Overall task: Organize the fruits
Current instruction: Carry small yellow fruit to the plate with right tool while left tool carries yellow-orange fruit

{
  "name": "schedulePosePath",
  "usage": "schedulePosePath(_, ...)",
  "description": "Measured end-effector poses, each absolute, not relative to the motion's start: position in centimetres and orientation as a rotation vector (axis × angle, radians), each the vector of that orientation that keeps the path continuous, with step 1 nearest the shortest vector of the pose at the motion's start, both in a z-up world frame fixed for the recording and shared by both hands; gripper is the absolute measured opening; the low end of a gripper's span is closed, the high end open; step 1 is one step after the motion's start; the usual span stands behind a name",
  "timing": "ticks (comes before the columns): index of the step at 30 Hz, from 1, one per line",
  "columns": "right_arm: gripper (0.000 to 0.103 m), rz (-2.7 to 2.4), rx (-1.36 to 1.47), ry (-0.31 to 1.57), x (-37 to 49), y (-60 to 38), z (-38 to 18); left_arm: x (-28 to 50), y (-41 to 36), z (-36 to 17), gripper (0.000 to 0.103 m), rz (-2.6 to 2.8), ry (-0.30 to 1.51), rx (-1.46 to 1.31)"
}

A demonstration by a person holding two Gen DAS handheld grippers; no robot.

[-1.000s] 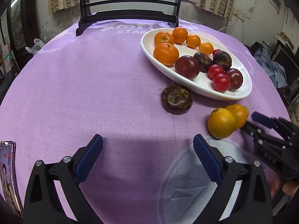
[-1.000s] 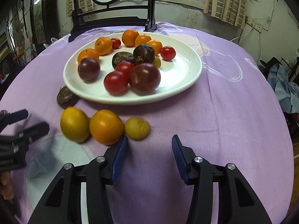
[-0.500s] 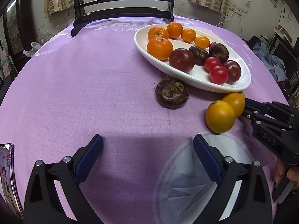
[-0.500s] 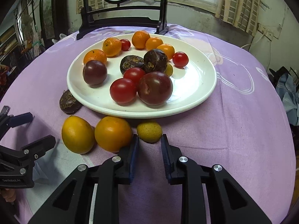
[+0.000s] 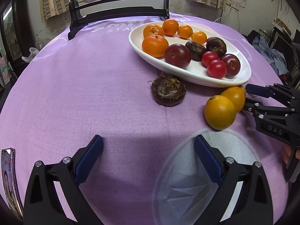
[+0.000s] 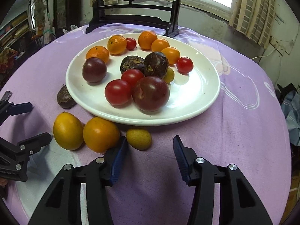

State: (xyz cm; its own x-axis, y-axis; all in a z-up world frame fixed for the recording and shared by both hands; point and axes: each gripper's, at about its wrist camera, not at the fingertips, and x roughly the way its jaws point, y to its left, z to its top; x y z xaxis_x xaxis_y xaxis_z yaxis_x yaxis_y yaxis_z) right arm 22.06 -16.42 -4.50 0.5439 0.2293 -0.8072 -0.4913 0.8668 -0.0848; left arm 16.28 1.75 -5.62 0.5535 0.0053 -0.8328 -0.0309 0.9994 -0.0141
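Observation:
A white plate [image 6: 206, 103] holds several tangerines, cherry tomatoes, plums and dark water chestnuts. On the purple cloth in front of it lie a yellow citrus [image 6: 67, 131], an orange one [image 6: 100, 134], a small yellow-green fruit [image 6: 138, 138] and a loose water chestnut [image 5: 168, 91]. My right gripper [image 6: 150, 155] is low behind the small fruit, its jaws opening. The fruit lies just ahead of the left fingertip and nothing is pressed between the pads. My left gripper [image 5: 148, 155] stands wide open and empty, short of the water chestnut.
A dark wooden stand [image 6: 135, 18] with a round painted screen stands at the table's far edge. A phone [image 5: 9, 178] lies at the near left. Clothes [image 5: 271, 56] are heaped off the table to the right. The round table drops away on all sides.
My right gripper's jaws closed almost fully, then spread apart again, and it came closer to the small yellow-green fruit. The left gripper stayed open and hardly moved.

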Motion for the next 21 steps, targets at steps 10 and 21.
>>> schedulePosePath(10, 0.026, 0.482, -0.284, 0.890, 20.3, -16.6, -3.4, 16.1, 1.9, -5.3, 0.096, -0.008, 0.984, -0.060)
schedulePosePath(21, 0.026, 0.516, -0.207, 0.830, 14.5, -18.6, -1.1, 15.8, -0.9, -5.3, 0.093, -0.075, 1.002, -0.031)
